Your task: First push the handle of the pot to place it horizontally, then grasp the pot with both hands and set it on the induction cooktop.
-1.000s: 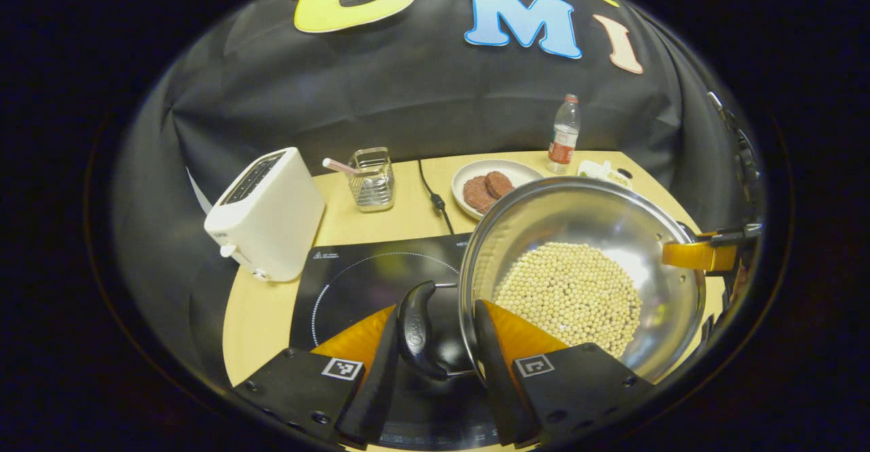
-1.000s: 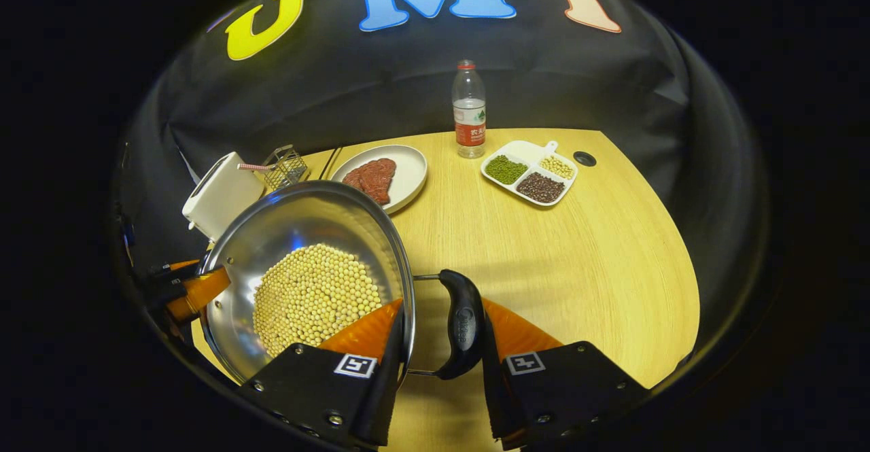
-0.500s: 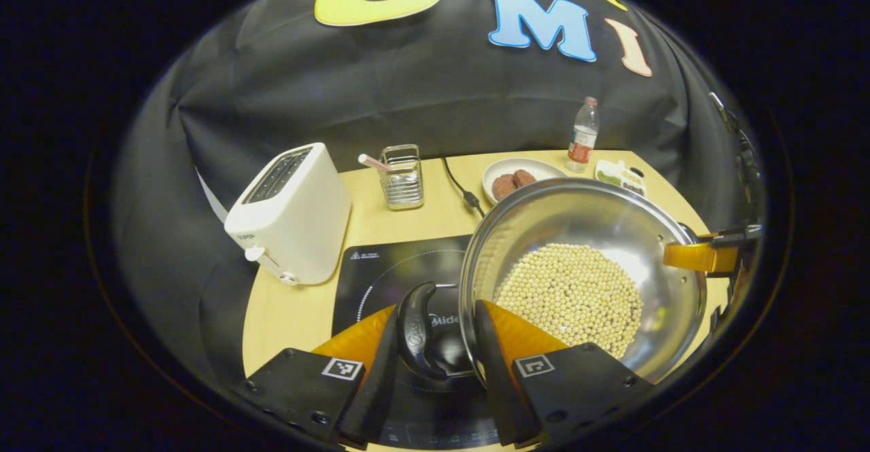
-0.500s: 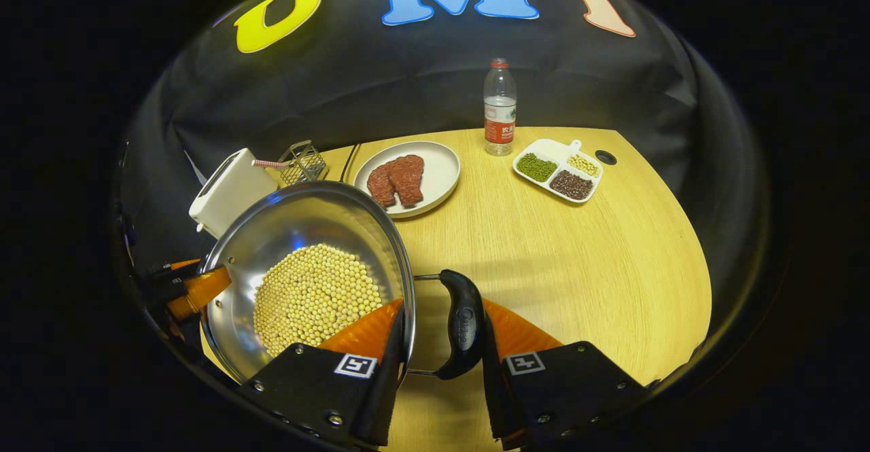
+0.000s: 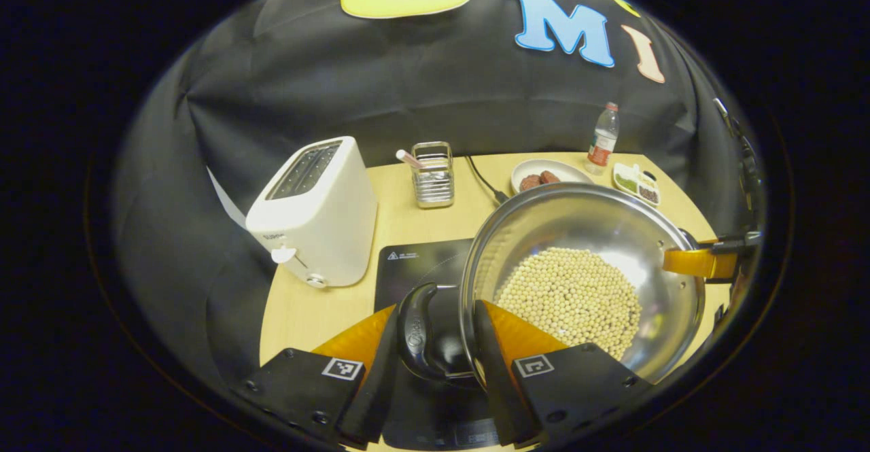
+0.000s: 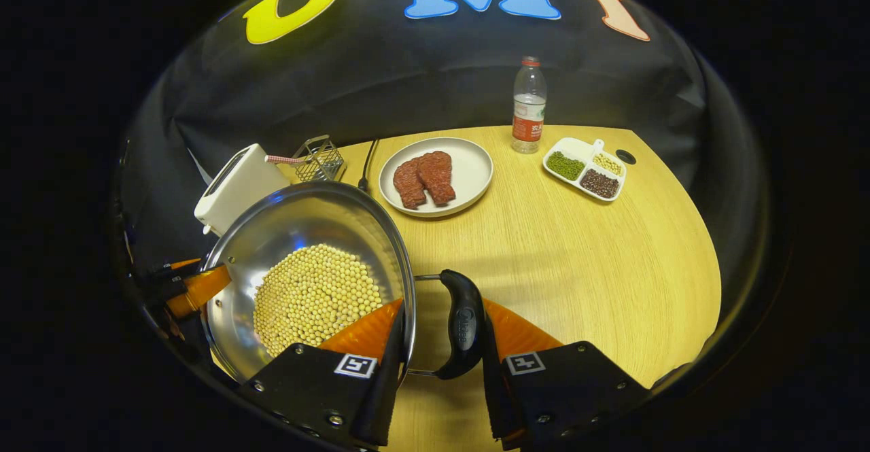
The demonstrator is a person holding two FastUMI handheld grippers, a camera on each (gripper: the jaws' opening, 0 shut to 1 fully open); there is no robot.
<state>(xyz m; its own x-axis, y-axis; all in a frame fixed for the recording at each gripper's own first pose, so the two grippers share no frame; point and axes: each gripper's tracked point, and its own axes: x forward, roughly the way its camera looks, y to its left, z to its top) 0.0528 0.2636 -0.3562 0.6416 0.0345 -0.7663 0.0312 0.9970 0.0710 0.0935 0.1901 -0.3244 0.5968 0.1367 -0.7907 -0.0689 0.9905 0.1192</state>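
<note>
A steel pot [image 5: 564, 217] with a layer of pale beans [image 5: 571, 296] hangs above the table, held at both side handles. My left gripper [image 5: 435, 323] is shut on the pot's black left handle [image 5: 416, 329], with one finger outside the handle and one inside the rim. The black induction cooktop [image 5: 414, 268] lies under that handle and the pot's left part. My right gripper [image 6: 442, 319] is shut on the black right handle [image 6: 463, 323] of the pot [image 6: 306, 224]. The left gripper [image 6: 197, 289] also appears across the pot.
A white toaster [image 5: 316, 214] stands left of the cooktop, with a wire utensil basket [image 5: 433, 177] behind it. A plate of meat [image 6: 435, 177], a water bottle [image 6: 528, 105] and a divided tray of beans [image 6: 584, 170] stand at the back of the wooden table [image 6: 578, 268].
Both grippers have carried the pot leftward toward the toaster; the cooktop and toaster have slid right in the left gripper view. Both grips are unchanged.
</note>
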